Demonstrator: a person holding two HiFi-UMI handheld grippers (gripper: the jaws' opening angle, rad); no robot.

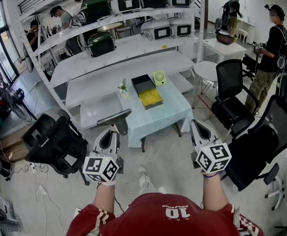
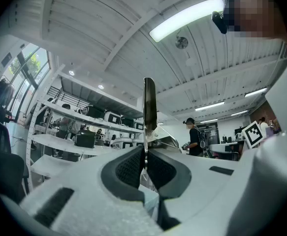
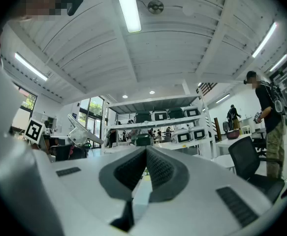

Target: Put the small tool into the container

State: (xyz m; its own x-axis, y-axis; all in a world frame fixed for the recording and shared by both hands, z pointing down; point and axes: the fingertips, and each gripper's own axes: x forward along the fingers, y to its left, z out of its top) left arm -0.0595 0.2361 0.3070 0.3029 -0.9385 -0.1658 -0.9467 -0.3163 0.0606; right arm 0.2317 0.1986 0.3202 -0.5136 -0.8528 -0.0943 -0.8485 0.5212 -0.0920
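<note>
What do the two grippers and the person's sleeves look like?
Both the left gripper and the right gripper have pale grey bodies, black ribbed pads, and a cube with black-and-white square markers. The sleeves are red with white stripes.

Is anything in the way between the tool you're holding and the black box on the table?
Nothing visible blocks it. The tool is pinched in the left gripper, and only open floor lies before the table. A low yellow tray sits just in front of the black box, whose top is open.
</note>
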